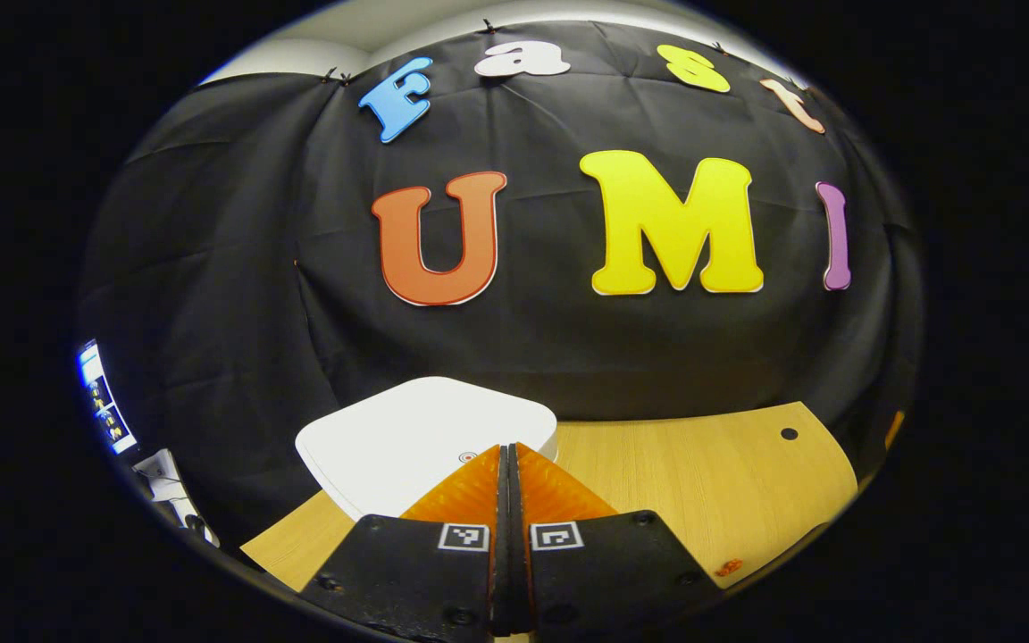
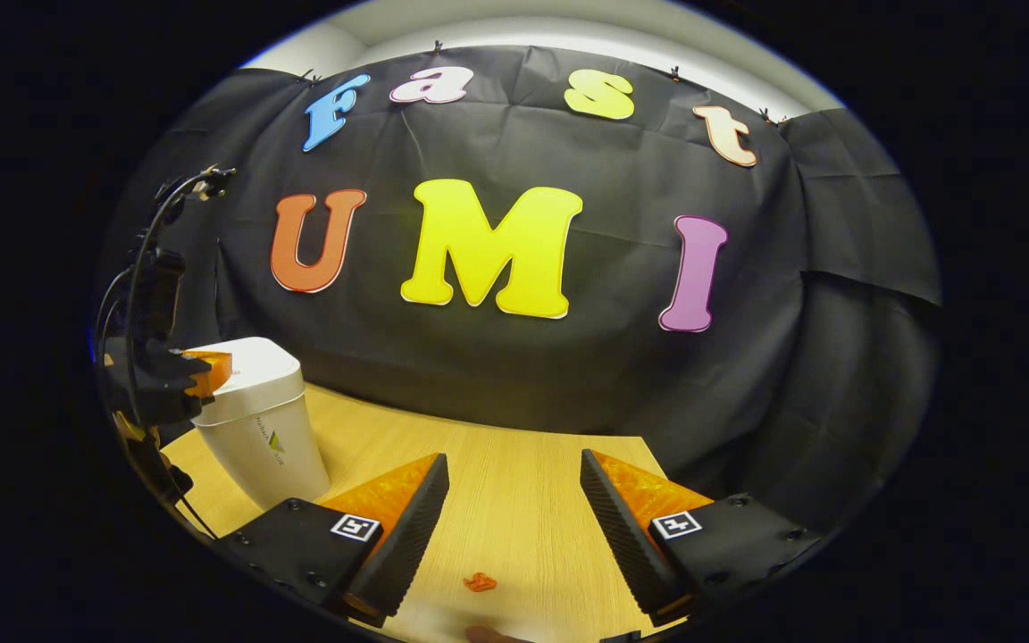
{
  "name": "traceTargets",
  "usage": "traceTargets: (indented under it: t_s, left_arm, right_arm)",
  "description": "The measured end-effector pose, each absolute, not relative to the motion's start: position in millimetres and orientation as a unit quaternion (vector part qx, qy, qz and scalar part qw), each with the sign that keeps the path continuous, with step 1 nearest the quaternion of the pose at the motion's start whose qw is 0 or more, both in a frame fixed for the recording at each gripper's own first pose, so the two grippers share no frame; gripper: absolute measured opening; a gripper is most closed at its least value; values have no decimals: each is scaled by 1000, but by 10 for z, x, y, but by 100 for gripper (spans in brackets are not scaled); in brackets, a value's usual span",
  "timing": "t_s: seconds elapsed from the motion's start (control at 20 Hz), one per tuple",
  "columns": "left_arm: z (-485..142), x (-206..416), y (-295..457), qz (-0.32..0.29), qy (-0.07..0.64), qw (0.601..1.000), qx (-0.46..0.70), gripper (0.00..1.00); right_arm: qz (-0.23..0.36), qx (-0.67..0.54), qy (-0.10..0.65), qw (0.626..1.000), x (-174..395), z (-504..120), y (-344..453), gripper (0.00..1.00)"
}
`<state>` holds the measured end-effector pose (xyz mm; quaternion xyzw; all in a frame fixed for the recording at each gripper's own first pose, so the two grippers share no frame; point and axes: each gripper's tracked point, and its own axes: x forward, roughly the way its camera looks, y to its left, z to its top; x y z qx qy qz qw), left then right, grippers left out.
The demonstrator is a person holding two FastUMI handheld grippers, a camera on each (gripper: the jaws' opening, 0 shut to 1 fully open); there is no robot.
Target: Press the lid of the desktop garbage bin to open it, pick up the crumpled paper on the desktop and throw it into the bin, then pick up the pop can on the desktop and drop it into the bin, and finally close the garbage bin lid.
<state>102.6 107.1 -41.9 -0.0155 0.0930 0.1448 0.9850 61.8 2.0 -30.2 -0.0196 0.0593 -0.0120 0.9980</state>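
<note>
- Spreading across both views, one wooden table point(image 2: 514, 464) runs from the near edge to the black cloth wall point(image 2: 568, 375) at the far side; in the left gripper view a single dark hole point(image 1: 789, 434) marks its far right part.
- One white garbage bin point(image 2: 260, 429) stands on the far left of the table in the right gripper view, with its lid point(image 1: 407, 438) down and flat; the left gripper view looks across that lid from just above.
- Two grippers are counted. The left gripper point(image 1: 509, 451) has its two fingers pressed together with nothing between them, tips over the near right part of the lid; whether they touch it cannot be told. In the right gripper view it appears at the bin's top left edge.
- The right gripper point(image 2: 514, 487) hangs above the table with its fingers spread wide apart, holding nothing, well to the right of the bin.
- One small orange scrap point(image 2: 480, 582) lies on the table near the right gripper, between its fingers in that view.
</note>
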Motion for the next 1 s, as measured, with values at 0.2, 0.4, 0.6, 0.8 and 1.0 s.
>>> traceTargets:
  t_s: [0.2,0.4,0.6,0.8,1.0]
  left_arm:
    - [-505,1181,1277,169,118,977,-50,3]
    - [-624,1271,1398,180,139,972,-60,3]
    - [-685,1324,1394,172,153,971,-63,3]
    - [-759,1288,1361,172,178,964,-95,3]
    - [-701,1335,1369,177,179,963,-94,4]
  right_arm:
    - [-14,-26,69,997,667,-365,47,94]
    - [-16,-25,80,996,684,-438,77,94]
    - [-15,-26,88,996,712,-501,99,94]
    - [-16,-25,105,994,759,-598,107,94]
    - [-12,-25,105,994,766,-620,126,94]
